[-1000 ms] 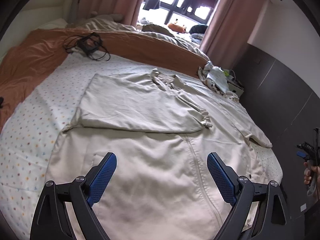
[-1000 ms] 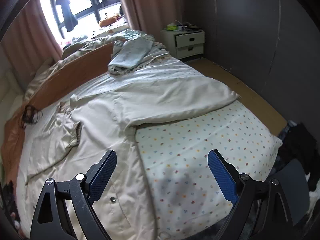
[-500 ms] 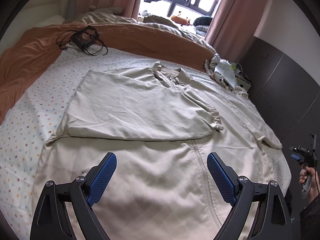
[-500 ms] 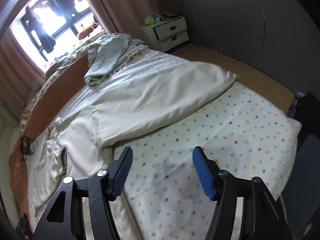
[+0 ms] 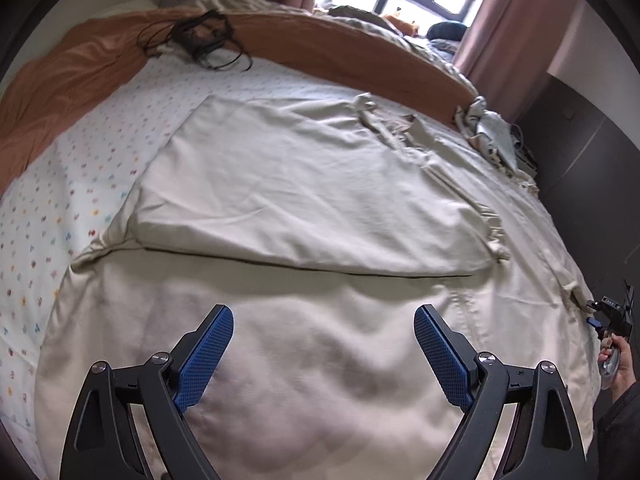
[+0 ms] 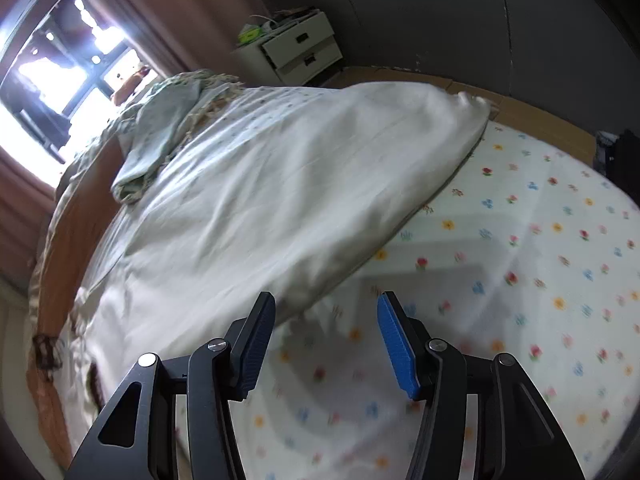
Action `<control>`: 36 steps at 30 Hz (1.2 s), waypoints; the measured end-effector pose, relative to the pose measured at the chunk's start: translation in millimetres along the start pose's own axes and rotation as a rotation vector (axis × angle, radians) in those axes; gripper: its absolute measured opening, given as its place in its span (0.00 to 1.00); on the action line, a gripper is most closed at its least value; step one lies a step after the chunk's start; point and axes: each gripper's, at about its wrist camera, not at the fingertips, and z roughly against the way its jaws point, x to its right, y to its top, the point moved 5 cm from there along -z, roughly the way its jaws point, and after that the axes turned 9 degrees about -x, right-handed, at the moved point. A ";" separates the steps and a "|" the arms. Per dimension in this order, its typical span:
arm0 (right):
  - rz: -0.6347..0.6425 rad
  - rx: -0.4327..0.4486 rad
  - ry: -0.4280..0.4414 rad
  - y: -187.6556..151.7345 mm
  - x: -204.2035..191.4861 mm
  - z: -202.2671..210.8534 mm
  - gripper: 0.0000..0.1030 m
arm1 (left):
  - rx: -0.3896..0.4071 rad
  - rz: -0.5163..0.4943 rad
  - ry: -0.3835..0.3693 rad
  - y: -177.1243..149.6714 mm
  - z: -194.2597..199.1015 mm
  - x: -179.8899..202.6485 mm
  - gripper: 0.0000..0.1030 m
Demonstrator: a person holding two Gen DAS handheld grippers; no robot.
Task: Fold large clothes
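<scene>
A large cream jacket (image 5: 304, 320) lies spread on the bed, its left sleeve (image 5: 304, 196) folded across the chest. My left gripper (image 5: 324, 344) is open and empty, low over the jacket's lower body. In the right wrist view the jacket's right sleeve (image 6: 280, 184) stretches out towards the bed's edge. My right gripper (image 6: 326, 336) is open, partly narrowed and empty, just above the sheet at the sleeve's lower edge. The right gripper also shows at the left wrist view's right edge (image 5: 608, 316).
The bed has a flower-dotted white sheet (image 6: 520, 264) and an orange blanket (image 5: 80, 64) at the head. Black cables (image 5: 196, 36) lie on the blanket. A pale crumpled garment (image 6: 160, 128) lies near the head. A white bedside drawer unit (image 6: 300, 48) stands by the dark wall.
Both grippers have moved closer to the bed. My right gripper has narrowed from wide open and has swung towards the outstretched sleeve. The jacket has not moved.
</scene>
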 end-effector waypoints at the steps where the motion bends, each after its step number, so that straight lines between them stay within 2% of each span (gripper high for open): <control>1: -0.002 0.010 -0.002 3.0 0.9 -3.8 0.52 | -0.001 0.008 0.002 -0.1 -2.2 -3.9 0.89; 3: 0.005 0.026 -0.014 8.3 0.9 -8.6 0.51 | 0.002 0.024 0.002 -0.4 -4.2 -9.8 0.89; 8: -0.008 0.046 -0.036 14.6 10.2 -19.7 0.34 | 0.013 0.049 -0.002 -2.5 -4.7 -19.1 0.89; 11: -0.026 0.056 -0.026 18.4 16.2 -20.3 0.23 | 0.012 0.064 -0.004 -4.9 -4.8 -23.5 0.89; 13: -0.029 0.048 -0.017 23.3 15.9 -17.8 0.08 | 0.011 0.071 -0.004 -6.9 -3.2 -25.9 0.89; 17: 0.024 0.092 -0.029 31.7 -4.3 7.6 0.05 | 0.019 0.079 -0.008 -11.3 5.8 -29.4 0.89; 26: 0.204 0.205 0.070 38.2 -105.0 104.2 0.04 | 0.068 0.093 -0.034 -15.4 36.9 -27.9 0.89; 32: 0.366 0.249 0.159 11.2 -195.3 159.4 0.04 | 0.102 0.107 -0.047 -14.5 62.5 -33.1 0.89; 36: 0.455 0.241 0.233 -15.4 -251.6 179.2 0.04 | 0.122 0.112 -0.048 -11.8 78.3 -37.4 0.89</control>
